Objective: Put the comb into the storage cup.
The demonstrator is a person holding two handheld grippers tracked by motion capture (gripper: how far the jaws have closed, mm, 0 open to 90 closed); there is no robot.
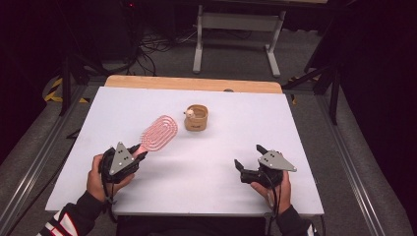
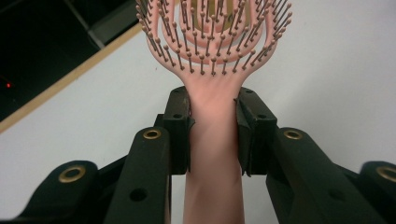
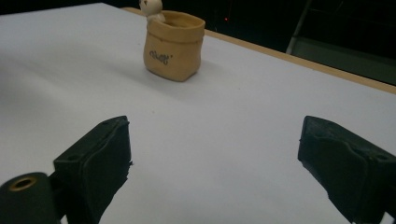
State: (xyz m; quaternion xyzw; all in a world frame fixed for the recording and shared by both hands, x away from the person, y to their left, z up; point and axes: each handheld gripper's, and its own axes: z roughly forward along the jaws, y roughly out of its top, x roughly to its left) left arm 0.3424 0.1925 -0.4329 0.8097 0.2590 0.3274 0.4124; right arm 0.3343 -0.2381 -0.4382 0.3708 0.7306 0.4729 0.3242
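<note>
A pink vented hairbrush (image 1: pixel 158 132) slants over the white table, head toward the far right. My left gripper (image 1: pixel 139 150) is shut on its handle just below the head; in the left gripper view both black pads press the handle (image 2: pixel 214 140) with the bristles (image 2: pixel 212 42) facing the camera. A tan sack-shaped pot (image 1: pixel 196 118) with a small white figure on its rim stands near the table's middle; in the right gripper view the pot (image 3: pixel 173 46) is ahead to the left. My right gripper (image 1: pixel 250 157) rests low at the right front, open, with nothing between its jaws.
The white tabletop (image 1: pixel 221 147) has a wooden strip (image 1: pixel 194 83) along its far edge. Beyond it stand a grey metal frame (image 1: pixel 238 29) and cables on the floor. Dark stands flank both sides of the table.
</note>
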